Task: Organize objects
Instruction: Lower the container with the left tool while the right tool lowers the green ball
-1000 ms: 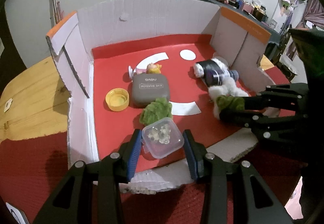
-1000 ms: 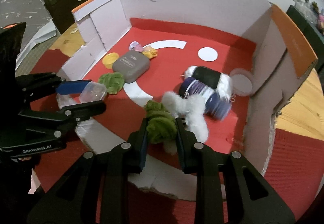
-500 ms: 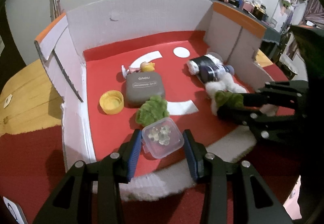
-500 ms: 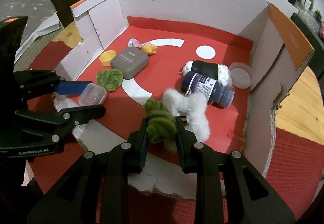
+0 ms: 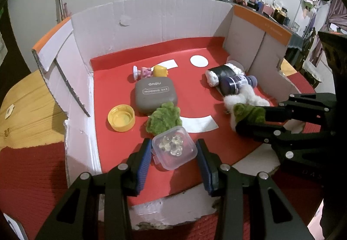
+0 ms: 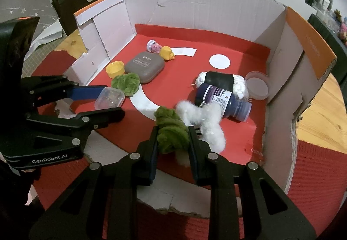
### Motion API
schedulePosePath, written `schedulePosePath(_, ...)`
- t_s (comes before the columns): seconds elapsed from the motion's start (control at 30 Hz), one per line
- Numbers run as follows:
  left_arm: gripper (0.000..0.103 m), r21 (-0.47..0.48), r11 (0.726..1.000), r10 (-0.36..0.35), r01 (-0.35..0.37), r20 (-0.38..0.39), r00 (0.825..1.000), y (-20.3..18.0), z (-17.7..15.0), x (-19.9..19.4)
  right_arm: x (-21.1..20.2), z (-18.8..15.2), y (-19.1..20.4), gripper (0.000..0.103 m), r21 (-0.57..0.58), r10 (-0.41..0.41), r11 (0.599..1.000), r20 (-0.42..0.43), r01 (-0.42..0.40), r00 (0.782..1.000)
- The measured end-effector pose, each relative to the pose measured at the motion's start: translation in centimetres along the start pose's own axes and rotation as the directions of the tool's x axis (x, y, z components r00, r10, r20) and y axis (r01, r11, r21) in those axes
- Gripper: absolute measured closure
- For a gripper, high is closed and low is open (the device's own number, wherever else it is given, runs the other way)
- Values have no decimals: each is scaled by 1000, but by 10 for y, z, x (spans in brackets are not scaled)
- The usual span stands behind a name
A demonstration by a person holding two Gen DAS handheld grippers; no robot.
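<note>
My left gripper is shut on a small clear lidded box with clear beads inside, held low over the front of the red floor of the cardboard box. From the right wrist view, that left gripper and the clear box sit at the left. My right gripper is shut on a green fuzzy wad, with a white fluff clinging to its right side. The left wrist view shows the right gripper at the right.
On the red floor lie a grey eye shadow case, a yellow cap, a second green wad, a small pink and yellow toy, a dark blue bottle, a black-banded white yarn roll and a clear lid. Cardboard walls close three sides.
Both grippers keep their holds and have hardly moved. The dark bottle looked blurred a second ago and now lies still.
</note>
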State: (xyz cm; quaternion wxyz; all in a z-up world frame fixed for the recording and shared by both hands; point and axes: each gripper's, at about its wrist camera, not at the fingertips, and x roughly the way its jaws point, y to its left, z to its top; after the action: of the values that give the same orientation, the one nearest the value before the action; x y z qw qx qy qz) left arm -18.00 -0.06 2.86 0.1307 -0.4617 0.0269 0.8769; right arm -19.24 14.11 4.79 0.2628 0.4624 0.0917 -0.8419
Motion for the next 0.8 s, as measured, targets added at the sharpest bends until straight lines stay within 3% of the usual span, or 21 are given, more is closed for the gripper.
schedulePosePath(0.17,59,-10,1000,11,-11,17,1000,1,0,-3,-2,-2,-1,79,5,8,1000,10,-8,1000)
schedulePosePath(0.4,45,-7,999,35,-35,62,997,-1,-1,-16,-4,-5,0,79,14,16,1000,24,-16,1000)
schedulePosePath(0.53,43,-16,999,47,-46,72,996,0,-2,-18,-7,-6,1,77,19,17,1000,34,-17,999)
schedulePosePath(0.6,40,-29,999,47,-45,75,996,2,-3,-20,-9,-7,1,73,21,16,1000,43,-17,999)
schedulePosePath(0.73,39,-42,998,49,-46,81,995,3,-6,-25,-15,-9,5,50,20,12,1000,65,-13,998)
schedulePosePath(0.8,36,-40,997,65,-61,94,994,2,-8,-30,-18,-10,6,50,23,8,1000,75,-10,997)
